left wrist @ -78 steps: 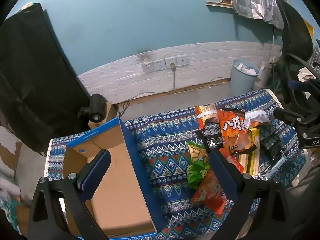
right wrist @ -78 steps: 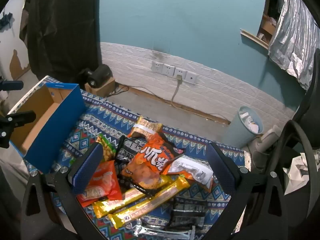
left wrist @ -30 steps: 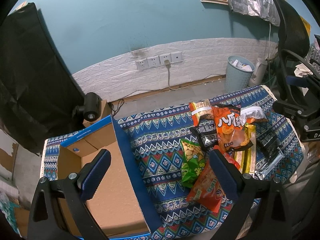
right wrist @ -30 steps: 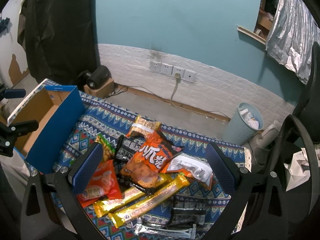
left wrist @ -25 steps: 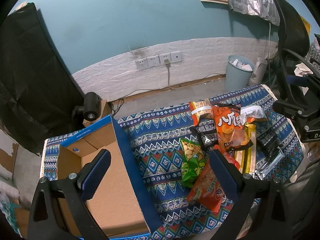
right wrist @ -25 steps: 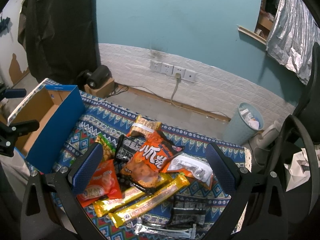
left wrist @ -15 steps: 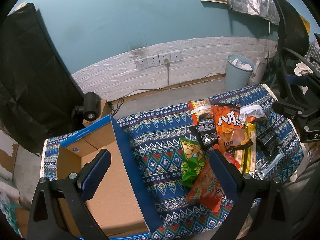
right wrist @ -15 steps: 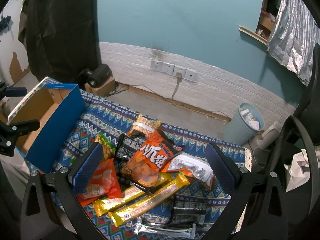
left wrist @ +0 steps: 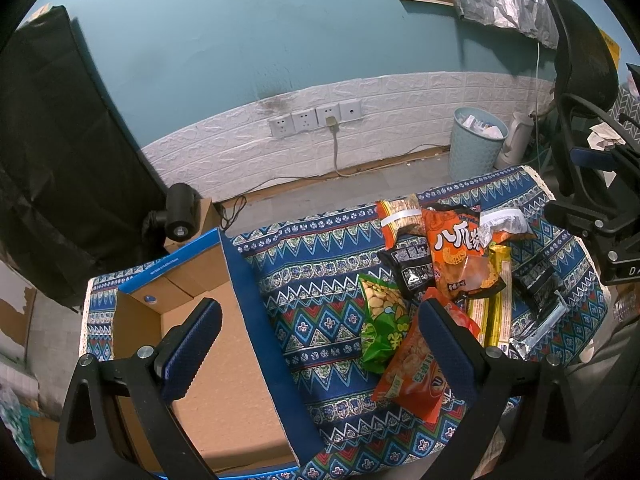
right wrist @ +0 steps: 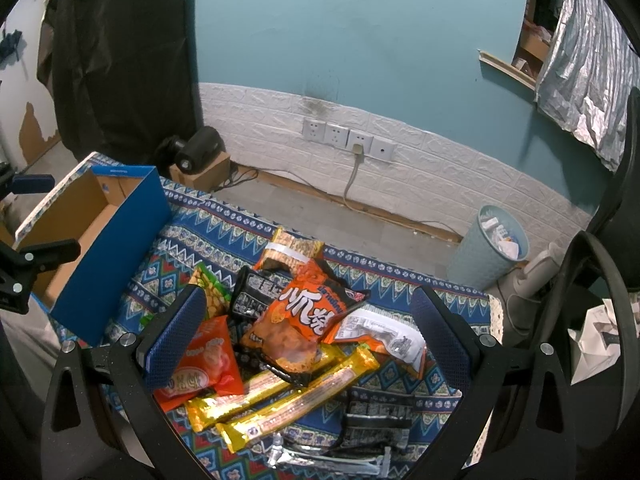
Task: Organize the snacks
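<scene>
Orange, green and gold snack packets [right wrist: 304, 320] lie heaped on the patterned tabletop [left wrist: 320, 280] beside the blue box [left wrist: 224, 360]; left gripper [left wrist: 320, 344] and right gripper [right wrist: 308, 332] hover above, fingers apart, empty

We face a teal wall [right wrist: 360, 40] with white brick-patterned panelling [right wrist: 440, 160] along its base, a row of sockets [left wrist: 316, 118] set into it, one with a plug and cable. A pale blue waste bin [right wrist: 492, 248] stands on the grey floor [right wrist: 320, 212]. Black cloth [left wrist: 52, 160] hangs left, crinkled silver foil [right wrist: 580, 80] right, beside a black office chair [left wrist: 576, 60].
</scene>
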Demonstrator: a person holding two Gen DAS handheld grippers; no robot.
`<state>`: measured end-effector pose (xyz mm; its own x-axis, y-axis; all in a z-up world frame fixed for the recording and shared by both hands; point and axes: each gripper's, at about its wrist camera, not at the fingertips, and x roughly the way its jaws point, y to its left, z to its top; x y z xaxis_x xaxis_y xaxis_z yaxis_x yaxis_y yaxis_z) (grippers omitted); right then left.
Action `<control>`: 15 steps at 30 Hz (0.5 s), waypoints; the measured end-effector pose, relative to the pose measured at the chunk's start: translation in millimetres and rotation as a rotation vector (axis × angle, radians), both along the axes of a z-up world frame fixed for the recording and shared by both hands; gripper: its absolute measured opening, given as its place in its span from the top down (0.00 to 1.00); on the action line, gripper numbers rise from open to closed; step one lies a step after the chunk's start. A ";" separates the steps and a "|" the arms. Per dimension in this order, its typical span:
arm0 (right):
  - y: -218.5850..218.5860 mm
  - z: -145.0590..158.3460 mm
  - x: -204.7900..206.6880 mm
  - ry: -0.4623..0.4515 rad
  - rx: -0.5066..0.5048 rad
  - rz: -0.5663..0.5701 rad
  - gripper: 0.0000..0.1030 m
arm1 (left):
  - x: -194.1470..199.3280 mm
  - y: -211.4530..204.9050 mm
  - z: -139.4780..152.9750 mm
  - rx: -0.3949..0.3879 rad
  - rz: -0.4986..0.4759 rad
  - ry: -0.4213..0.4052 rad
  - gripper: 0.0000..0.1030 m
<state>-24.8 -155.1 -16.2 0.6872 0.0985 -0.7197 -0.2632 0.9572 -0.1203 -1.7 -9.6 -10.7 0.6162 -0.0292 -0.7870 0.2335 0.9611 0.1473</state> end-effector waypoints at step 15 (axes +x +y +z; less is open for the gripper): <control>0.5 -0.9 0.0 0.006 -0.001 0.005 0.03 | 0.1 -1.3 -1.6 0.002 -0.002 0.002 0.03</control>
